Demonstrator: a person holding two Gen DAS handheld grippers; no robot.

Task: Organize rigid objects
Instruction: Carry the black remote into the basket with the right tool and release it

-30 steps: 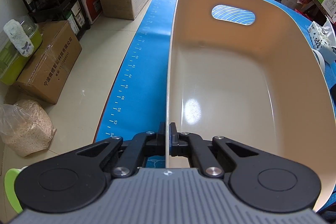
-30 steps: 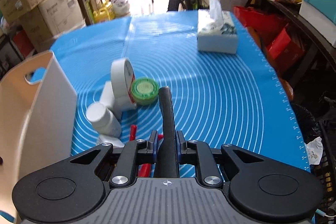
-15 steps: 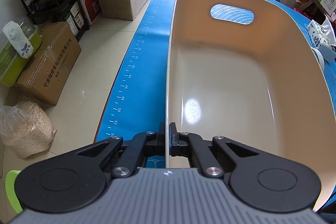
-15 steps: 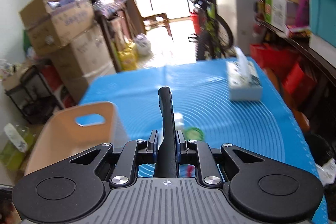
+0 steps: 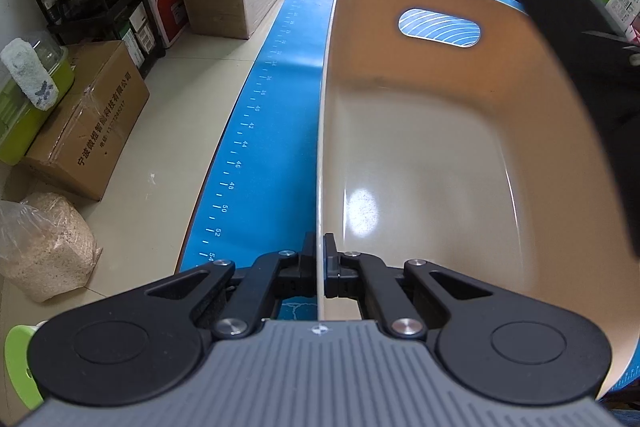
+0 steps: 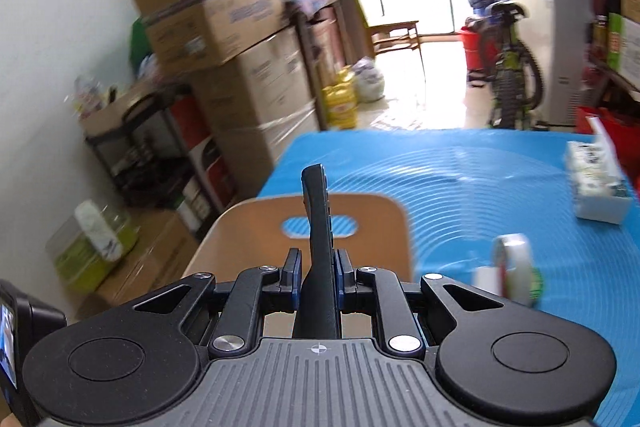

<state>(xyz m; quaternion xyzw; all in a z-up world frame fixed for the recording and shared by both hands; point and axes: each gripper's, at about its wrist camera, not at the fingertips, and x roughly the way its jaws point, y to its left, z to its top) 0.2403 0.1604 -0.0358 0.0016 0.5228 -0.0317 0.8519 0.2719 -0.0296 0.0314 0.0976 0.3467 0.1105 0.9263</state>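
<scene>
Left gripper (image 5: 320,265), lower centre of the left wrist view: jaws fully closed on the thin near rim of the beige oval plastic basket (image 5: 420,155), one finger outside the wall and one inside, pads pressed against it. The basket runs from the fingertips up the frame to its far wall, where an oval handle cut-out shows the mat through it; the interior visible here holds nothing. The basket rests on the blue silicone mat with white ruler marks and concentric lines (image 5: 260,131), near its left edge. A dark, blurred shape fills the right edge of this view above the basket's right rim; its identity cannot be confirmed from this frame. Right gripper (image 6: 316,277), lower centre of the right wrist view: jaws closed narrowly on a slim black elongated object (image 6: 318,215), apparently a remote control, gripped near its lower end, its length projecting up the frame beyond the fingertips. Directly behind that object in the frame lies the basket's far wall and cut-out. To the right, on the mat: a white roll of tape (image 6: 514,263) standing on edge, with a small white item and a green item against it, both blurred. Further up at the right edge stands a white tissue box (image 6: 596,187).
</scene>
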